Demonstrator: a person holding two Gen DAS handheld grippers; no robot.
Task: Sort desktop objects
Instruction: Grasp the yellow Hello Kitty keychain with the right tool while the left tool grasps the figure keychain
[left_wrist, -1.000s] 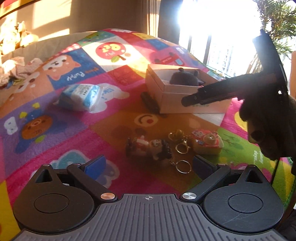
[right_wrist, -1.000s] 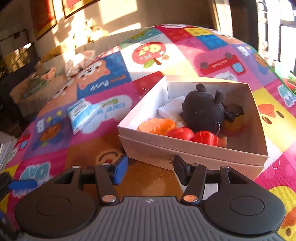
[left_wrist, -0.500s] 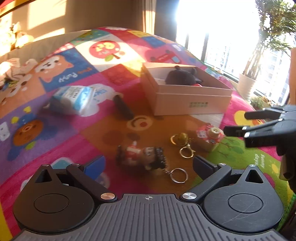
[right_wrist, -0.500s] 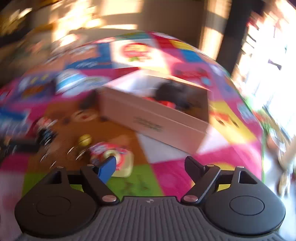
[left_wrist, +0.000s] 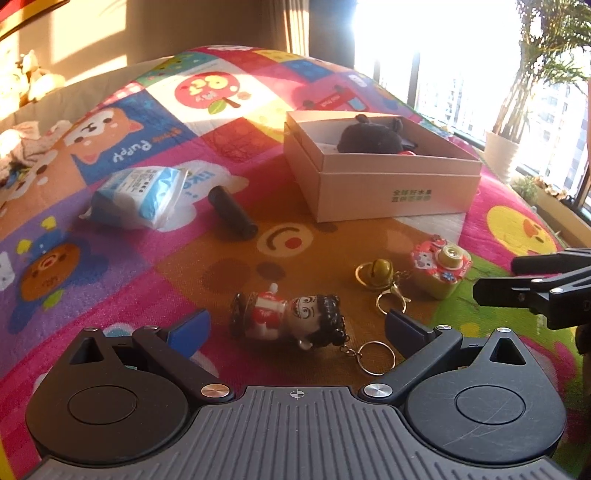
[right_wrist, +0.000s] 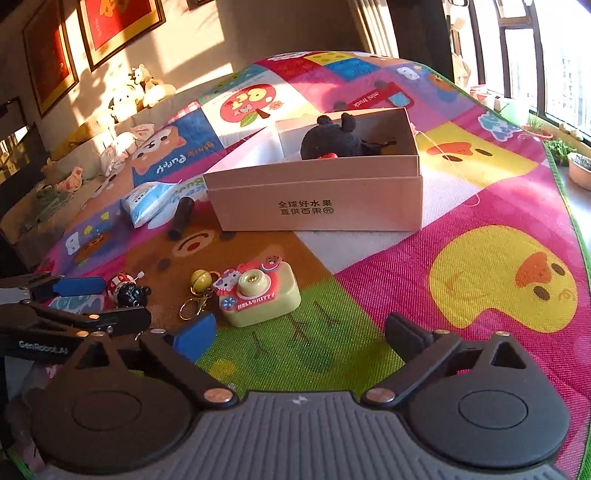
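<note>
A pink cardboard box (left_wrist: 391, 195) (right_wrist: 317, 199) stands on the play mat with a black plush toy (right_wrist: 332, 142) inside. My left gripper (left_wrist: 295, 326) is open low over the mat. A red and white doll keychain (left_wrist: 288, 319) lies between its fingertips, clear of both pads. A toy camera (right_wrist: 258, 295) (left_wrist: 439, 269) and a gold bell keychain (left_wrist: 380, 269) lie right of the doll. My right gripper (right_wrist: 301, 336) hovers near the camera, jaws opening wide with nothing between them. It shows at the right edge of the left wrist view (left_wrist: 517, 280).
A blue and white tissue pack (left_wrist: 140, 199) and a black cylinder (left_wrist: 232, 214) lie left of the box. The colourful mat (right_wrist: 480, 295) ends at a green border on the right, with potted plants (right_wrist: 580, 170) by the window. Plush toys (right_wrist: 144, 88) sit at the far left.
My right gripper has drawn back from over the box toward the toy camera, and its jaws have spread wider. My left gripper has edged closer to the doll keychain.
</note>
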